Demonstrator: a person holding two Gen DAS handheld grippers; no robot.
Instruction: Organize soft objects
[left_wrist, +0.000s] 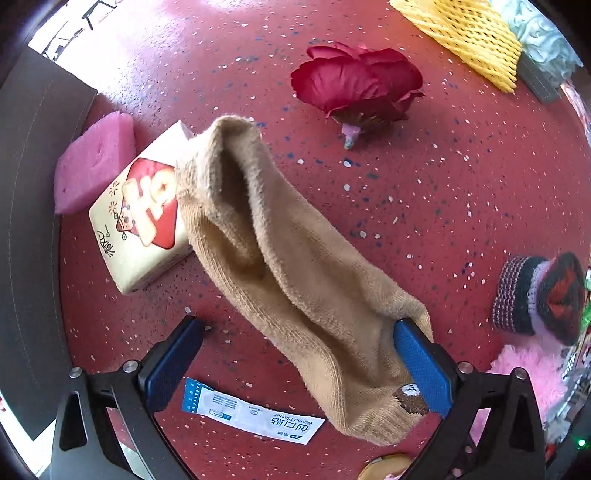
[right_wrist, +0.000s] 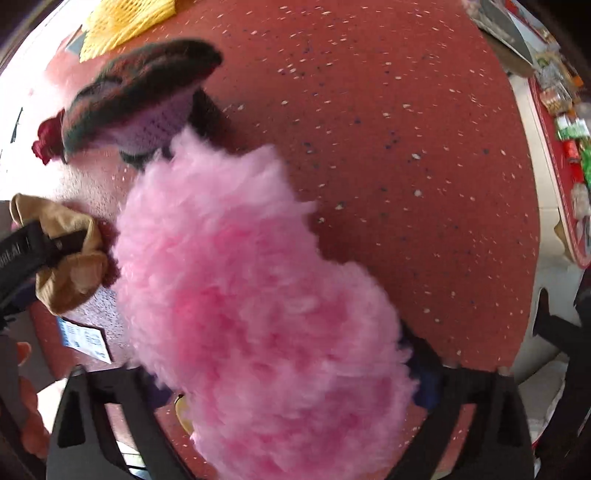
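Evidently the tan sock (left_wrist: 291, 273) is draped over the left gripper (left_wrist: 299, 354), whose blue fingers (left_wrist: 424, 365) are spread wide; the sock is seen hooked on one finger only, not pinched, and hangs above the red speckled floor (left_wrist: 424, 184). A slip from that finger is judged the main risk, since any tilt or quick swing could shed it onto the plaster packet (left_wrist: 251, 411) below or the tissue pack (left_wrist: 144, 214) beside the pink sponge (left_wrist: 94, 162). In the right wrist view a pink fluffy bundle (right_wrist: 258, 295) fills the right gripper (right_wrist: 280, 387); the fingers are buried in fluff, so their spacing cannot be told. Motion blur is noted there, and loose fluff could be dragged free or could brush the knitted hat (right_wrist: 140, 96) just beyond it.
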